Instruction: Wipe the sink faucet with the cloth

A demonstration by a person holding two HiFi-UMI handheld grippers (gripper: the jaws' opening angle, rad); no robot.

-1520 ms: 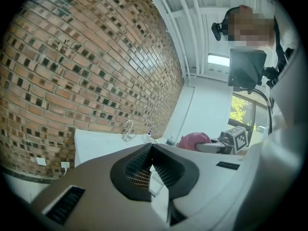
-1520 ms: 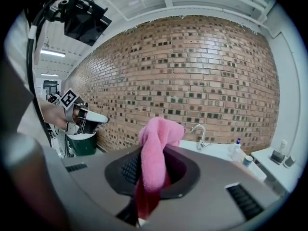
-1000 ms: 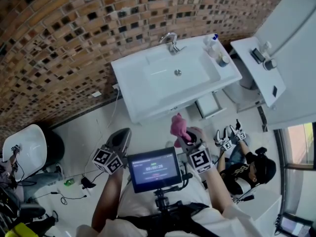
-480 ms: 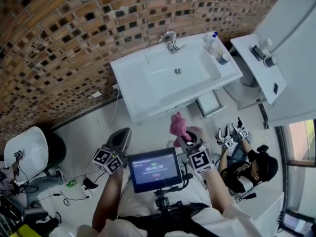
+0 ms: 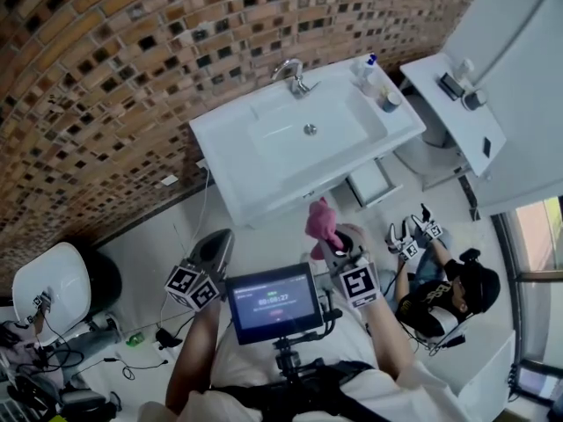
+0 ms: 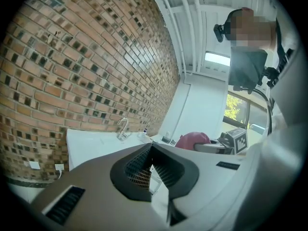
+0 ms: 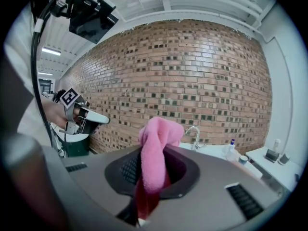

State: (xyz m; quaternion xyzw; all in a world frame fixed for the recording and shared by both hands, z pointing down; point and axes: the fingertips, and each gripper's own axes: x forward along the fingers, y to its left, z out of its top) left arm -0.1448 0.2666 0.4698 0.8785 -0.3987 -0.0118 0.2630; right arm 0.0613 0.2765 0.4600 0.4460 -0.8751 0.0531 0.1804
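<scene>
Our right tool point(image 7: 151, 177) grips the pink cloth point(image 7: 156, 143), which stands up from the jaws in a soft bunched fold. Our left tool point(image 6: 151, 170) is closed on nothing. We judge this the approach (no wiping yet): the cloth is well apart from the chrome faucet point(image 5: 290, 73) at the back of the white sink point(image 5: 220, 148). Next we must reach over the basin and press cloth to spout.

Left hand-held gripper point(image 5: 215, 246) is held out ahead of the torso, jaws together with nothing between them. Right hand-held gripper point(image 5: 339, 243) is level with it and apart from it, jaws clamped on the pink cloth point(image 5: 321, 221), which bunches above the tips. Both forearms point(image 5: 195, 359) are bare, extended forward and roughly parallel.
</scene>
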